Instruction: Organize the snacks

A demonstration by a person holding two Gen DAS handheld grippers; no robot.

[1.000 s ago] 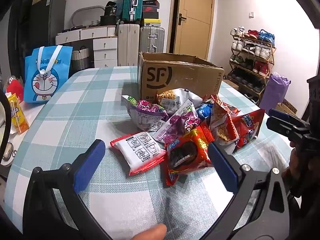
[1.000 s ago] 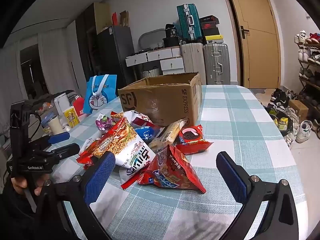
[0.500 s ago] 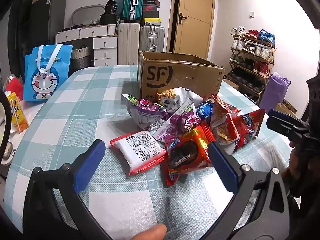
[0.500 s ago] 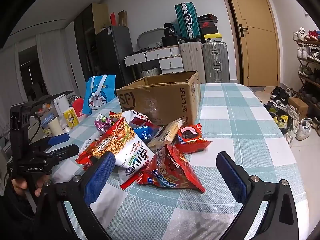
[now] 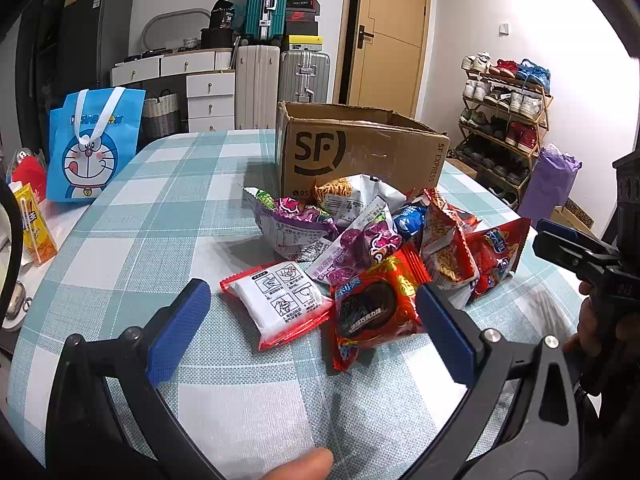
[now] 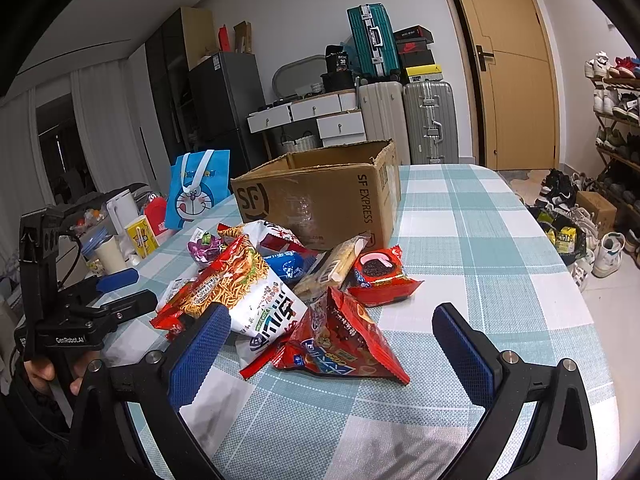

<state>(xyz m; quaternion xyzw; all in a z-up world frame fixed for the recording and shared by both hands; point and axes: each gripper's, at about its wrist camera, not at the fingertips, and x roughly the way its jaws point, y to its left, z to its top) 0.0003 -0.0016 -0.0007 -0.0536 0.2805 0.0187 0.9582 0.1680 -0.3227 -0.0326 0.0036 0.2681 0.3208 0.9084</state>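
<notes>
The left gripper (image 5: 312,320) has its jaws spread wide, empty, their ribbed blue pads framing a flat white packet with red edges (image 5: 280,304) and a glossy red chocolate-biscuit packet (image 5: 372,312) at lower centre. The right gripper (image 6: 332,344) also has its jaws parted, holding nothing, above a crinkled red triangular bag (image 6: 340,344) and a puffy noodle bag (image 6: 244,292). The rest of the snack pile (image 5: 360,224) lies heaped mid-frame, touching the front of an open corrugated cardboard box (image 5: 360,152). The woven teal-and-white checked tabletop (image 6: 480,248) is bare on the right of the right wrist view, out to its rounded edge. A blue cartoon tote (image 5: 92,144) stands at left.
</notes>
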